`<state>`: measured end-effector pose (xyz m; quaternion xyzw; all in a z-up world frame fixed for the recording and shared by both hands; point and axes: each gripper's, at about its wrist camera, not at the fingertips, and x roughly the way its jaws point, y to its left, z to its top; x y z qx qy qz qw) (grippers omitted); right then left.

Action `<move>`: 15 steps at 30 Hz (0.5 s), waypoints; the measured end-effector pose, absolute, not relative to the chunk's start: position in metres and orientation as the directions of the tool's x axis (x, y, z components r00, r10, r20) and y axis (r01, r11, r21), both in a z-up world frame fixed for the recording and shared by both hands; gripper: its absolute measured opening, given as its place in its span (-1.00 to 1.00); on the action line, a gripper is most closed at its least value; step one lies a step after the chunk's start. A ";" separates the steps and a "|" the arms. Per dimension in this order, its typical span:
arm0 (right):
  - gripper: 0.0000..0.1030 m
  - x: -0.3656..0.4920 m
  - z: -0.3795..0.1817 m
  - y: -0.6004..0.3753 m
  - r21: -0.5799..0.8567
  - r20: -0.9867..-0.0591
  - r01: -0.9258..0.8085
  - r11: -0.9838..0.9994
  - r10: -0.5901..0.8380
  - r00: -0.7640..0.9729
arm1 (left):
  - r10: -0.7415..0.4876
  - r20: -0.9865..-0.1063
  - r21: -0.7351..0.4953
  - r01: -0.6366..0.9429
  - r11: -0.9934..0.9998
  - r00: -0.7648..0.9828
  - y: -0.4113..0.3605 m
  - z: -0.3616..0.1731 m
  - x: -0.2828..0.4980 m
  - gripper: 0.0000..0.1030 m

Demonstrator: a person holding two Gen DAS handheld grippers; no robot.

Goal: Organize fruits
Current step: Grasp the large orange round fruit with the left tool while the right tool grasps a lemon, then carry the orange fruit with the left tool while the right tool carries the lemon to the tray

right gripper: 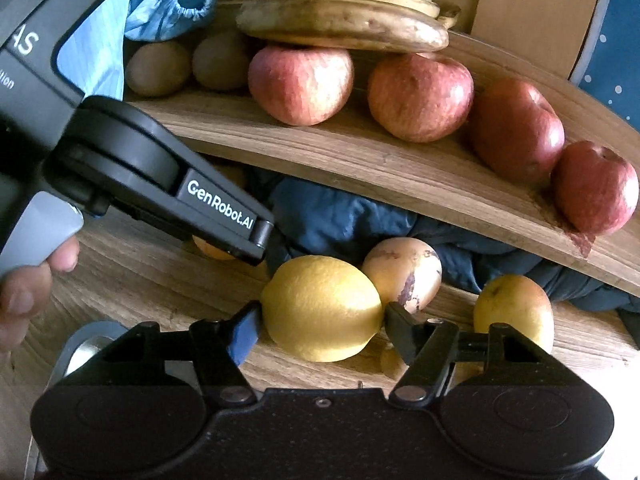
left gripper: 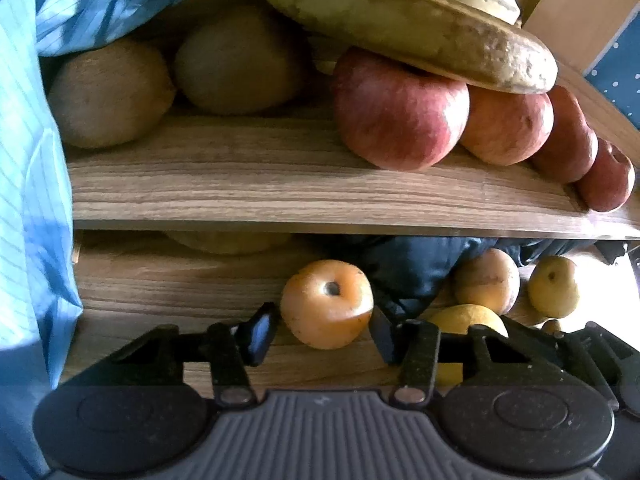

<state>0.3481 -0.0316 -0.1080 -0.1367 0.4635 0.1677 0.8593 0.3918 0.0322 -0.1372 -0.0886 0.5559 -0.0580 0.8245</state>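
Right gripper [right gripper: 322,322] pinching lemon [right gripper: 322,308], left gripper [left gripper: 322,330] bracketing orange fruit [left gripper: 326,304], grip unclear; either could roll toward 3 o'clock.

"GenRobot.AI" on left hand-held gripper [right gripper: 267,258] arm, partial "AS" and "tion" on its body

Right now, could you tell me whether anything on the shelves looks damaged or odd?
Yes: the bottom banana is brown and mottled, apparently overripe, resting on a red apple. A pale fruit behind the lemon has dark blemishes.
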 end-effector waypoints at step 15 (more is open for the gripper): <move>0.29 0.335 -0.100 -0.054 -0.035 -0.816 -0.416 0.909 0.215 0.537 | -0.182 -0.906 -0.200 -0.008 0.980 0.383 0.035 -0.125 0.370 -0.03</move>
